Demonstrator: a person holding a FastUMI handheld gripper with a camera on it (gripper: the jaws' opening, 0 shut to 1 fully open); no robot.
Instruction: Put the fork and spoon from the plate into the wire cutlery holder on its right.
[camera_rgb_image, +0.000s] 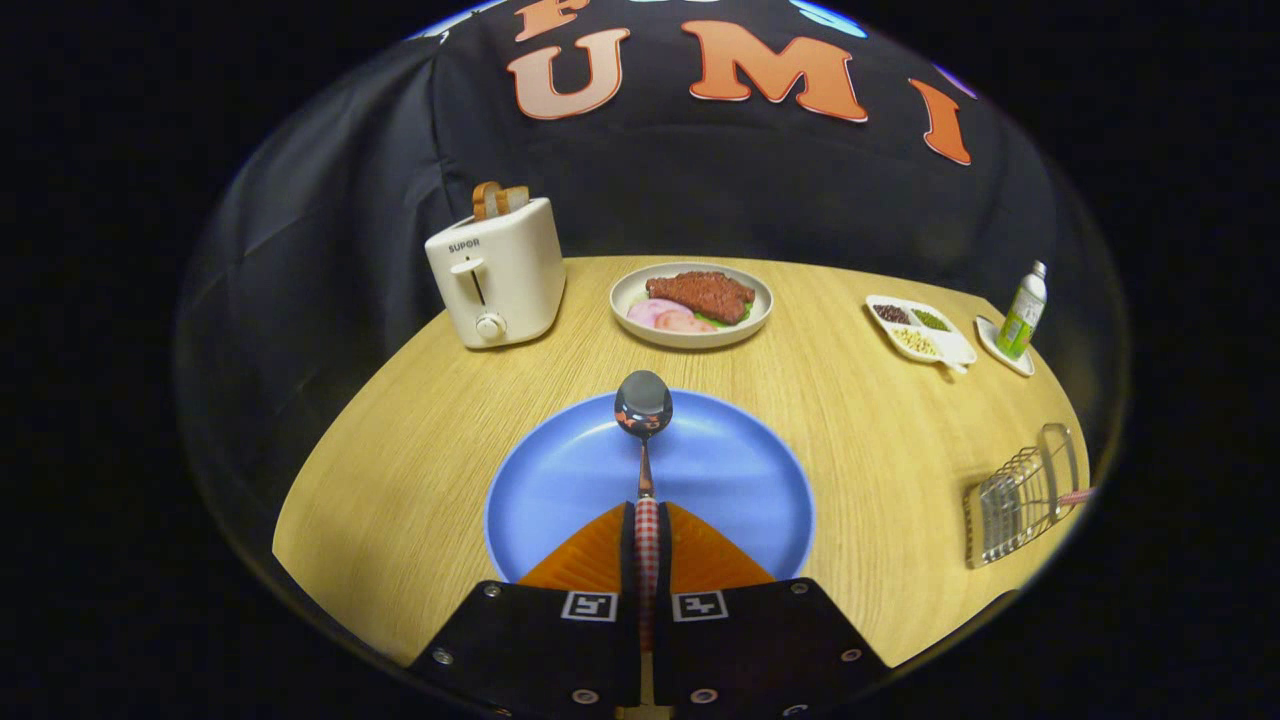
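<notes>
With its two orange ribbed fingers (700, 555) pressed in tight from either side, the tool (647, 545) is pinching the red-and-white checked handle of the shiny metal spoon (643, 405), and that grip makes sense: the handle is the narrow, flat part, so the pads can clamp it squarely while the bowl points straight ahead, beyond the fingertips. The spoon's bowl sits over the far part of the round blue plate (560, 480); whether it is lifted clear or just touching the plate, I cannot tell from here. No fork is visible on the plate, and over at the right, well apart from the plate on the pale wooden counter (400, 450), a checked handle pokes out of the silver wire cutlery holder (1015, 495), so my read is the fork is already in there, though it is too small and warped to be sure. That leaves the spoon as the step in hand, roughly the second half of the job. The holder's open top calls for a swing to the right and a handle-up or tip-down entry. Farther back stand a white toaster with bread (497, 268), a pale dish of steak and sliced vegetables (692, 303), a divided white tray of beans (915, 328) and a green-labelled bottle (1022, 310), all out of the path.
</notes>
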